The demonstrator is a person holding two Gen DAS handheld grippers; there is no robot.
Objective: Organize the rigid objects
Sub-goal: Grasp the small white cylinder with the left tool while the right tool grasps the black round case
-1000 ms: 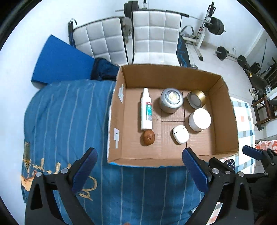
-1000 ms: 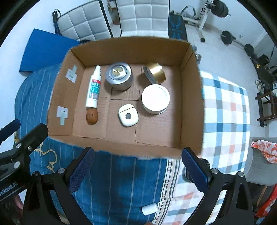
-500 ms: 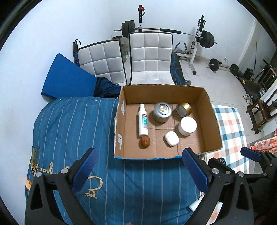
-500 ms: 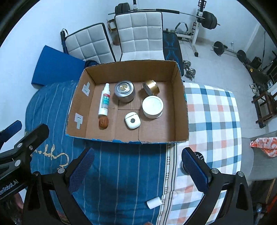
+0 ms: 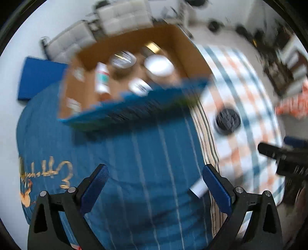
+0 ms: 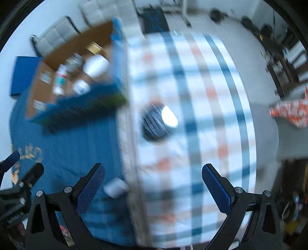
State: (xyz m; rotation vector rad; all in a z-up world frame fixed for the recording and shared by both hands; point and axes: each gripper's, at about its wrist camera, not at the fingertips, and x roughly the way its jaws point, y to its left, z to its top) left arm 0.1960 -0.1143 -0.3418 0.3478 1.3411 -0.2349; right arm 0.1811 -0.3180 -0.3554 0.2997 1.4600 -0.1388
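Both views are motion-blurred. A cardboard box (image 5: 179, 44) holds a white spray bottle (image 5: 102, 77), a silver tin (image 5: 123, 59), a white jar (image 5: 158, 65), a gold-rimmed tin (image 5: 152, 47) and a white case (image 5: 139, 86); the box also shows in the right wrist view (image 6: 77, 48). A round black object (image 5: 228, 120) lies on the checked cloth, also in the right wrist view (image 6: 156, 123). A small white cylinder (image 5: 199, 187) lies by my left gripper's right finger, also in the right wrist view (image 6: 115, 187). My left gripper (image 5: 154, 186) and right gripper (image 6: 153, 184) are open and empty.
A blue striped blanket (image 5: 125, 173) meets a checked cloth (image 6: 202, 115) on the bed. White chairs (image 5: 123, 17) and gym equipment stand behind. A blue mat (image 5: 38, 77) lies at the left. An orange patterned cloth (image 6: 290, 111) lies at the right.
Both grippers swung to the right and pulled lower, away from the box. The black round object and the white cylinder now sit nearer the fingers. Both stay open.
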